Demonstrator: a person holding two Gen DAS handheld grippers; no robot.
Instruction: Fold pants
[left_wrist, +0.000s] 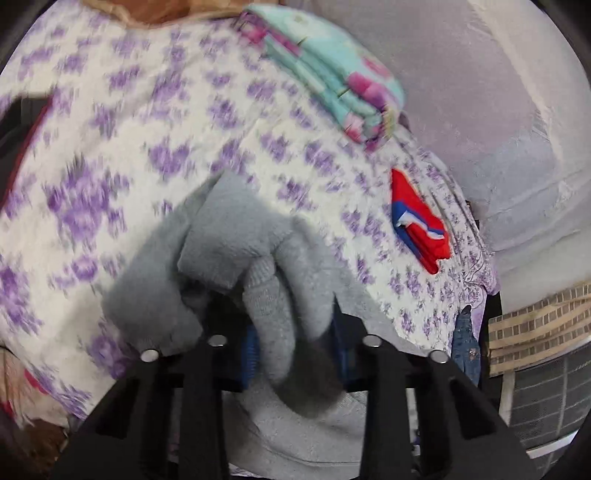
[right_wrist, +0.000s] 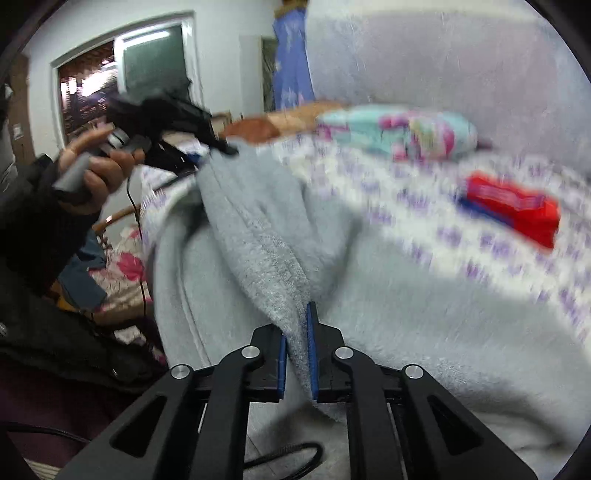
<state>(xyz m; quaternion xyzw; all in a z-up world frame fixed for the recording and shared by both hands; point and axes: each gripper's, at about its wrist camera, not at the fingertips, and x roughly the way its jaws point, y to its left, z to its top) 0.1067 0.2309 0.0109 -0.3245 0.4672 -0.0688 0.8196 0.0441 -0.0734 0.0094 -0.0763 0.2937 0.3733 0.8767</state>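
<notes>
The pants (left_wrist: 229, 236) are grey fleece, lying bunched on a bed with a white, purple-flowered sheet (left_wrist: 147, 110). My left gripper (left_wrist: 291, 332) is shut on a thick wad of this grey cloth, which bulges out between and over the blue pads. In the right wrist view the pants (right_wrist: 258, 240) stretch as a long raised ridge from the right gripper (right_wrist: 295, 325), shut on a thin fold, up to the left gripper (right_wrist: 207, 140). A hand (right_wrist: 96, 166) in a dark sleeve holds that left gripper. Both views are blurred.
A folded teal and pink cloth (left_wrist: 332, 74) lies by the wall at the bed's far side. A folded red and blue garment (left_wrist: 417, 221) lies near the bed's right edge. A black cable (right_wrist: 140, 258) hangs at the left, with a window (right_wrist: 110, 74) behind.
</notes>
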